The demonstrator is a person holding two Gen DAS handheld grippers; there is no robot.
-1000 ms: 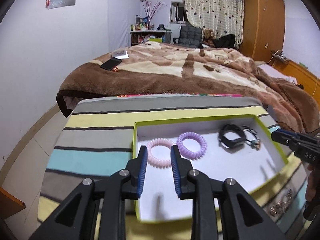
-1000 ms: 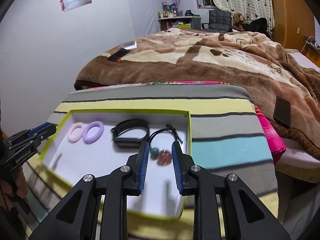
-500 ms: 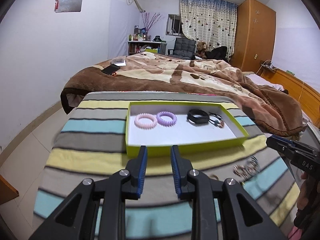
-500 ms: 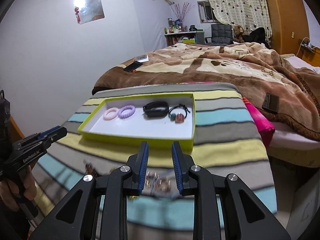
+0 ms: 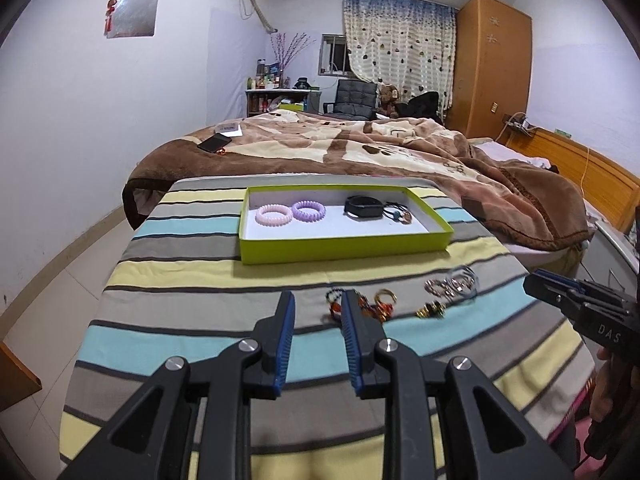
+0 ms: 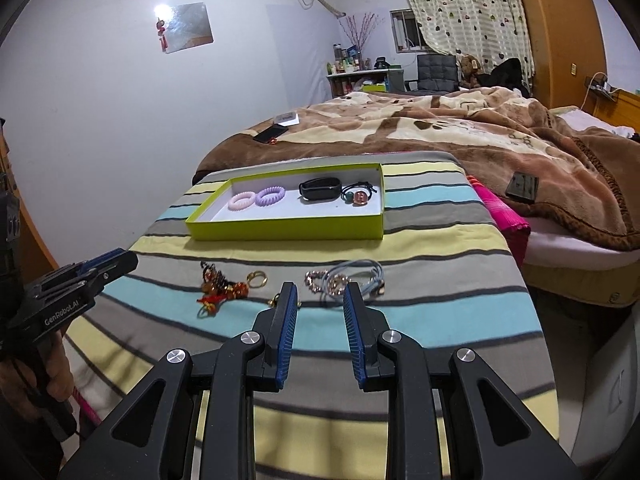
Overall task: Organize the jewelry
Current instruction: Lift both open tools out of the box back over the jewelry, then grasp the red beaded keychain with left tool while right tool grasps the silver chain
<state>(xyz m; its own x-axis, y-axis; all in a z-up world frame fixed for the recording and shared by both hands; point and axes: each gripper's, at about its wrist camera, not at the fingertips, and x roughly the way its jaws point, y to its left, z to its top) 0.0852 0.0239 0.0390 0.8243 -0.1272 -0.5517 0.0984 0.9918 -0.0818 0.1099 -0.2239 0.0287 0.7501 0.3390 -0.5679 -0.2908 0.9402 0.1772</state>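
Observation:
A lime-green tray on the striped cloth holds a pink coil band, a purple coil band, a black wristband and a beaded hair tie. Loose jewelry lies in front of it: a red-orange beaded piece, a gold ring, a blue cord with a bead bracelet. My left gripper is open and empty, above the cloth near the beaded piece. My right gripper is open and empty, just short of the blue cord.
The striped cloth covers a small table whose edges drop off left and right. A bed with a brown blanket lies behind, with a phone on it. A pink cloth sits at the table's right edge.
Both grippers have pulled back from over the tray toward the near edge of the table. The loose jewelry in front of the tray has come into view. Both stay open.

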